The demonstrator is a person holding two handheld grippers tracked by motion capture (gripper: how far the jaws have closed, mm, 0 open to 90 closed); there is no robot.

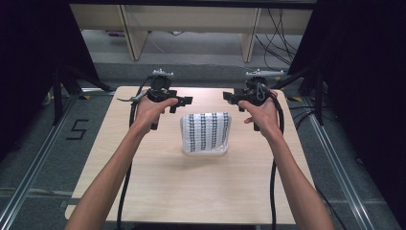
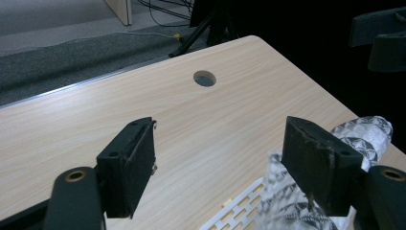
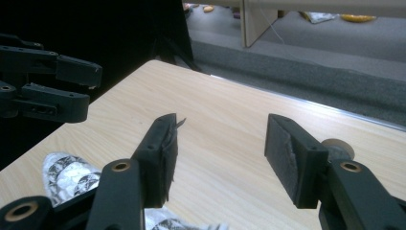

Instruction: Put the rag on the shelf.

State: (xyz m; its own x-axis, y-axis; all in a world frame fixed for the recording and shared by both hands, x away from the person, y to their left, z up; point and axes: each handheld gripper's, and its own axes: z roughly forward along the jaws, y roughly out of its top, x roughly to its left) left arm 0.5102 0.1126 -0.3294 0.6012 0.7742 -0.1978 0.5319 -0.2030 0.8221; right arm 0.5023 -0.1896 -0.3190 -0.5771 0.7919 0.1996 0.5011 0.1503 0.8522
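Pale wood grain covers the desk (image 1: 158, 187), and its near half is crossed by two bare forearms and the black cables that trail from the claws. Past the middle of the desk, toward the far edge, a white basket (image 1: 206, 132) with a black-and-white patterned cloth in it is seen; what the cloth is cannot be told. Its longer side appears to run from the near edge toward the far edge, though this is a judgement from the high view alone.

Beyond the basket and to either side, the two claws are held above the desk, clear of it. The left claw (image 1: 181, 101) is seen just off the basket's far left corner, and the right claw (image 1: 233, 97) just off its far right corner; their tips are turned toward each other across the gap. In the left gripper view the jaws stand wide apart with nothing between them, and in the right gripper view the jaws (image 3: 222, 153) are likewise spread and empty.

Neither hand is judged clearly nearer: the basket lies between them, slightly nearer than both. A round hole (image 2: 205, 78) is cut near the far edge.
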